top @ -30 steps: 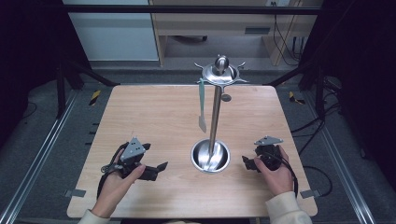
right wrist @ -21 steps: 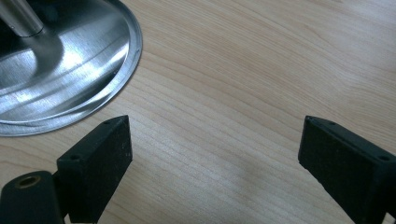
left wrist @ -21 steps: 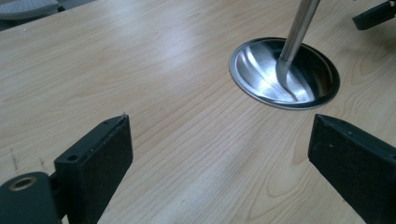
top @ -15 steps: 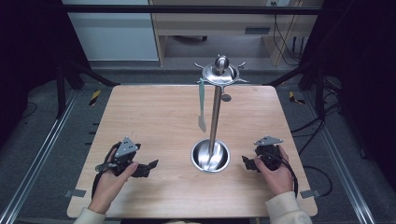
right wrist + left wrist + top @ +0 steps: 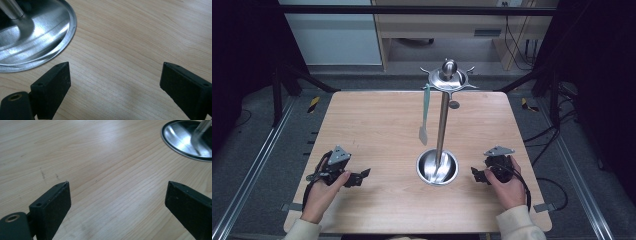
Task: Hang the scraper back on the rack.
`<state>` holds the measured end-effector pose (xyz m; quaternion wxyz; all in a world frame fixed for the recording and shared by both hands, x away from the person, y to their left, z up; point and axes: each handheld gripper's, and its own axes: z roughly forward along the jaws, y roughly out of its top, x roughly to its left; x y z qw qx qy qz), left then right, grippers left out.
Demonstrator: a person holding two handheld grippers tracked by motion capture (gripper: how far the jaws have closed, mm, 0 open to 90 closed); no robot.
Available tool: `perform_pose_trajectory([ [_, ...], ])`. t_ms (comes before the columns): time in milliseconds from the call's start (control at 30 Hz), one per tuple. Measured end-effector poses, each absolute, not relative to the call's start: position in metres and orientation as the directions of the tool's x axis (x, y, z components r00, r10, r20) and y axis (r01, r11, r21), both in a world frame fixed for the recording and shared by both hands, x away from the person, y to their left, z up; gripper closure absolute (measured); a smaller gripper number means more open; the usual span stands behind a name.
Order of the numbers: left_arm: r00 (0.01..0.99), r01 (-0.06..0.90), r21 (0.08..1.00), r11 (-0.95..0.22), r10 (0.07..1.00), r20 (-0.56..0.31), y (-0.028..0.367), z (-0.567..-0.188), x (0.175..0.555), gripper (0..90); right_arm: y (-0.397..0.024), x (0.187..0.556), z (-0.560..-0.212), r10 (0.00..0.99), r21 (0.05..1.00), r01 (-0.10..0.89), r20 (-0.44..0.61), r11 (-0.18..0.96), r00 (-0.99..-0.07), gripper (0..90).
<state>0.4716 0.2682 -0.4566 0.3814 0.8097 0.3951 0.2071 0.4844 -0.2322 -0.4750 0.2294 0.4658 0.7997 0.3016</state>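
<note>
**A:** What is on the worktop (image 5: 377, 130), and where are the hands?

**B:** A pale wooden worktop, seen from above. A polished steel utensil stand (image 5: 442, 120) rises right of centre: a round dished base (image 5: 437, 167), a thin upright pole, and a hooked crown at the top. From a hook on its left side hangs a pale green spatula (image 5: 425, 114), handle up, blade pointing down, clear of the wood.

**A:** And the grippers?

**B:** The left gripper (image 5: 356, 178) rests near the front left, pointing toward the base but well apart from it. The right gripper (image 5: 478, 175) sits just beside the base on its right. In both gripper views the black jaws stand wide apart with nothing but bare wood between them.

**A:** How would the spatula handle?

**B:** It looks light and slim, probably plastic or silicone, so the blade may flex. Hanging freely, it would likely swing if nudged. The straight handle, midway down, seems the best place to grip, then lift up to free it from the hook.

**A:** And the stand?

**B:** Rigid, smooth metal, likely slippery. The base appears weighted, yet a sideways tug on the spatula could tip it, so steadying the pole seems wise.
</note>
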Motion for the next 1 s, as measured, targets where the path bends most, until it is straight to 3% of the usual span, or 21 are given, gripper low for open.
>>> perform_pose_trajectory([
  [267,0.574,0.502,0.768,-0.398,0.818,0.049,0.278,-0.463,0.478,6.4,-0.232,0.484,-0.475,0.881,0.695,0.604,-0.092,0.391,-0.464,10.1],
  [700,0.494,0.488,0.759,-0.431,0.853,0.167,0.280,-0.472,0.495,7.7,-0.232,0.484,-0.475,0.882,0.695,0.605,-0.089,0.388,-0.463,10.1],
  [1000,0.435,0.505,0.741,-0.443,0.872,0.224,0.291,-0.470,0.484,7.8,-0.232,0.484,-0.475,0.880,0.698,0.601,-0.089,0.389,-0.466,10.0],
])
